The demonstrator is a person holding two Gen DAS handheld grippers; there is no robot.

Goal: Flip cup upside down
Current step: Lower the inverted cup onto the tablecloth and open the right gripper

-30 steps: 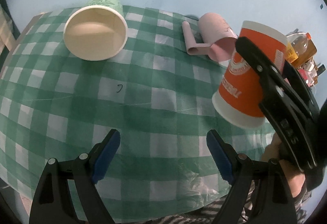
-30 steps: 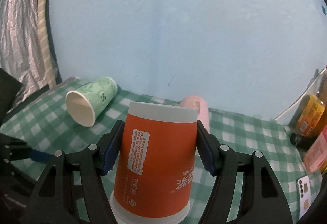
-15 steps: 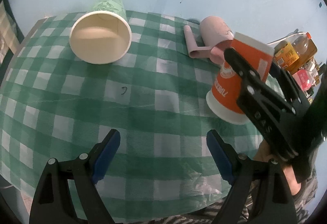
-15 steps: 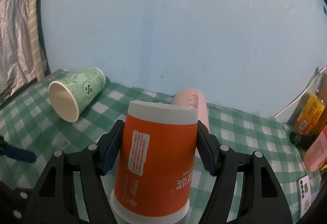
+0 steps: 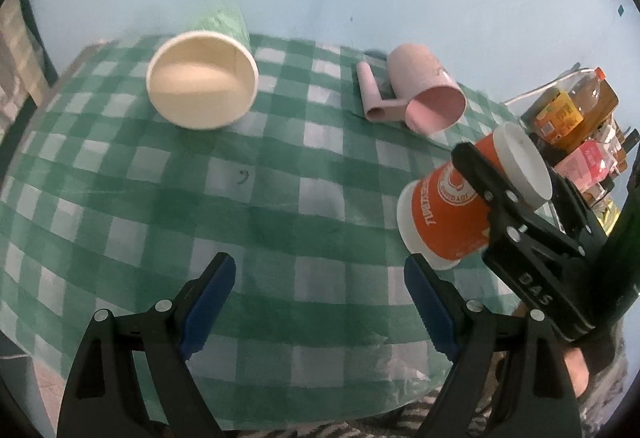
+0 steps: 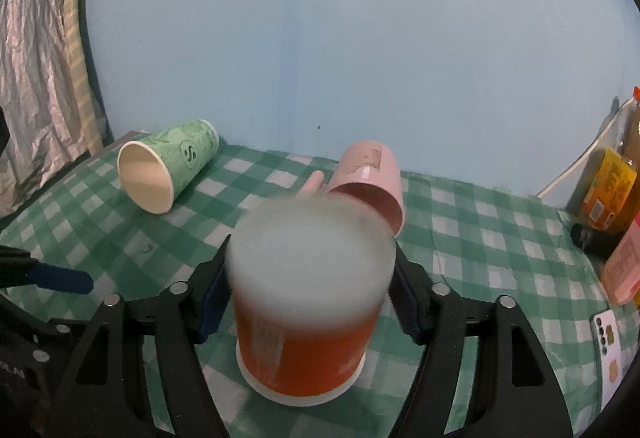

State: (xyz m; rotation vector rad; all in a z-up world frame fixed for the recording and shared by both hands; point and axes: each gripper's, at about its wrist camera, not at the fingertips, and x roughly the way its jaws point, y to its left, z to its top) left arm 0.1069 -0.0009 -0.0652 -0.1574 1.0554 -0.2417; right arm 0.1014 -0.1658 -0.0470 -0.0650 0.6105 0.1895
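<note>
While my right claw (image 6: 310,302) is clenched on the orange cup (image 6: 304,326), the flip looks largely done — its wide white rim faces down and its closed base points up, toward the lens. Whether the rim already rests on the checked cloth of the counter (image 6: 500,250) I cannot tell from my own wrist view; the cup's top is a blur and hides the contact. What seems left, as I judge it, is to settle the cup flat, loosen the grip and draw back.

My left claw (image 5: 320,302) hangs released over the cloth with nothing between its blue pads (image 5: 208,290), near the front edge at 6 o'clock.

From the left wrist the orange cup (image 5: 448,214) sits at about 3 o'clock and plainly leans — rim low toward the centre of the counter (image 5: 280,222), base high and outward — with my right claw (image 5: 516,206) across its side. That tilt is lost in the right view, which looks almost straight down the cup's axis. The right view gives instead the logo on the green cup (image 6: 168,164) lying on its side at 10 o'clock, the pink mug (image 6: 370,182) tipped just behind the orange cup at 12 o'clock, and a phone (image 6: 608,346) at 4 o'clock. The left view shows the green cup (image 5: 202,86) mouth-on and the pink mug (image 5: 428,94) with its handle stretched on the cloth; bottles (image 5: 576,110) crowd 2 o'clock.
</note>
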